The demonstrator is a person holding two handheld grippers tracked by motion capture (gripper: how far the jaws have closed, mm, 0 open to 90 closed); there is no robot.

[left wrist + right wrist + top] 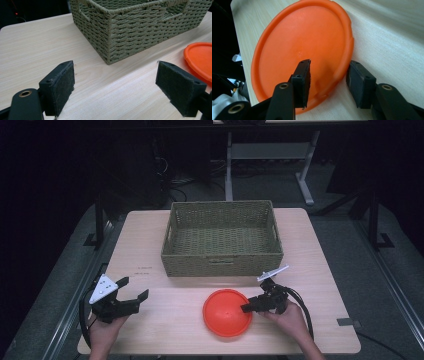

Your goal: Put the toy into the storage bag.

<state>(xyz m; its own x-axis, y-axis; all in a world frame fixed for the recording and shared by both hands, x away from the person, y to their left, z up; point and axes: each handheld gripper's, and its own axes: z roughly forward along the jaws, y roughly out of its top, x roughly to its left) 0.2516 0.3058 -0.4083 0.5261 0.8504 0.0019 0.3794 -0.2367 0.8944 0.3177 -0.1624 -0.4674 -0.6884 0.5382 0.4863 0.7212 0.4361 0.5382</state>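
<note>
Dark floor and desk legs lie beyond the pale wooden table [150, 240], and near its front edge, a little right of middle, the orange disc [227, 312] lies dome up. My right gripper [328, 80] straddles its rim at the disc's right side, one jaw over the dome and one outside on the wood, a gap showing between each pad and the plastic, so nothing is held yet. The rim is thin and slick: if I bite too shallow I expect it to squirt out or tip from the pads. The woven basket [222, 237] stands just behind toward the far edge, its near wall high enough to catch the disc. My left gripper [115, 86] waits wide open and empty by the front left corner.
</note>
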